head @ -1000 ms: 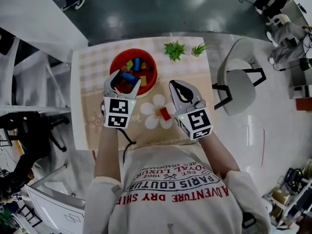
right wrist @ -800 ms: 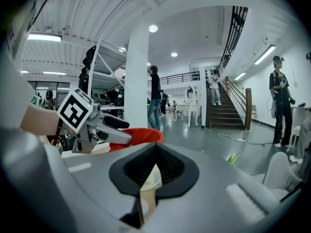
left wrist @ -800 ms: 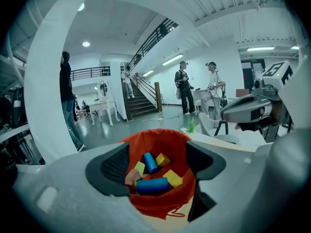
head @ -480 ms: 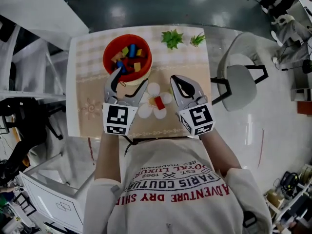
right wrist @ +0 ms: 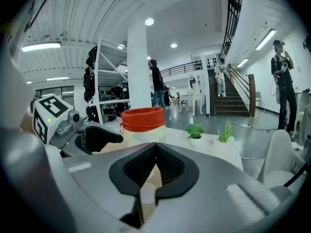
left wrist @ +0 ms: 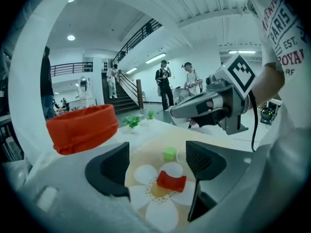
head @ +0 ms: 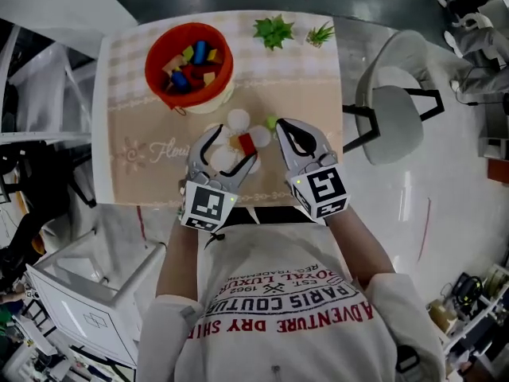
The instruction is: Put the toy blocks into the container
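The desk [head: 102, 134] carried a beige cloth [head: 143, 118] with a checked border and a white flower print, and both grippers were held over its near edge. A grey chair [head: 395, 122] stood on the floor off to the right of the right jaws. The red container [head: 189, 62] sat ahead and to the left of the left jaws, well apart from them, with a heap of coloured blocks [head: 184, 68] inside.

The left gripper [head: 231, 151] had just been opening its jaws, and they stood wide apart. The right gripper [head: 286, 130] was just to its right, jaws pressed together with nothing in them.

Two small green plants [head: 273, 32] stood at the desk's far edge, well ahead of both pairs of jaws.

The red block [left wrist: 171, 181] lay on the printed flower, between the left jaws and nearer the right-hand one; neither pad touched it. The green block [left wrist: 169, 153] lay on the cloth just beyond the red one, ahead of the left jaws and close beside the tip of the right jaws.
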